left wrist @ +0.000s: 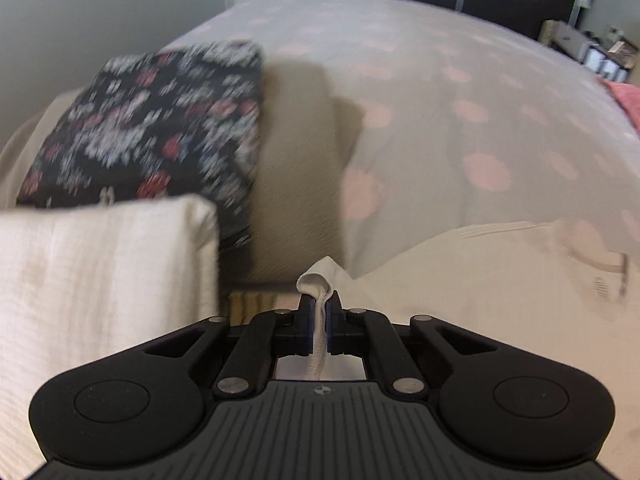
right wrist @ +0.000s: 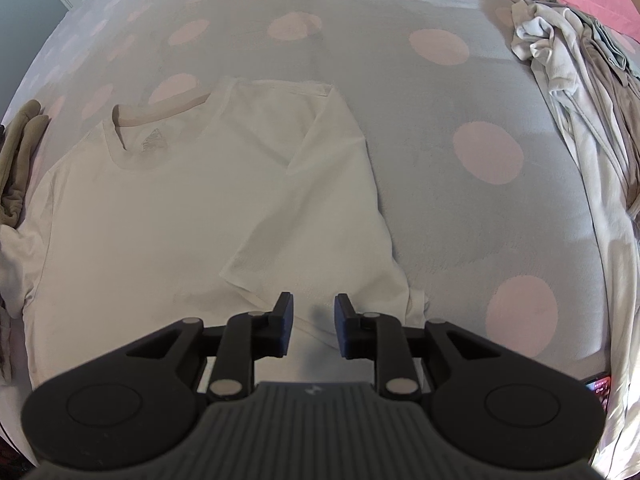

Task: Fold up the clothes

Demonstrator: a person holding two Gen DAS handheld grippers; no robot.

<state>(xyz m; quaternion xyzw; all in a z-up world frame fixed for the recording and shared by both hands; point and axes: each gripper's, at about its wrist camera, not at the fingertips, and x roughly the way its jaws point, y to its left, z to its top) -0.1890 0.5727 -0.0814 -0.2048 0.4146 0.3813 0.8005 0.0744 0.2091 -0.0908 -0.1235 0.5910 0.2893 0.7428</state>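
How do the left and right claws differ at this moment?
The left claw is shut, pinching a fold of the white T-shirt; the right claw stands open, holding nothing. The left faces folded stacks beside it; the right hangs over the shirt's folded-in sleeve. Both point down at the bed.

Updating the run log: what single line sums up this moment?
left gripper: jaws shut on white T-shirt edge | right gripper: jaws open over hem | bedspread: shirt flat, one sleeve folded in

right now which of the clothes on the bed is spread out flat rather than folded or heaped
The white t-shirt, lying flat under the open right gripper, one sleeve folded in. The floral garment sits folded; the grey clothes are a crumpled heap.
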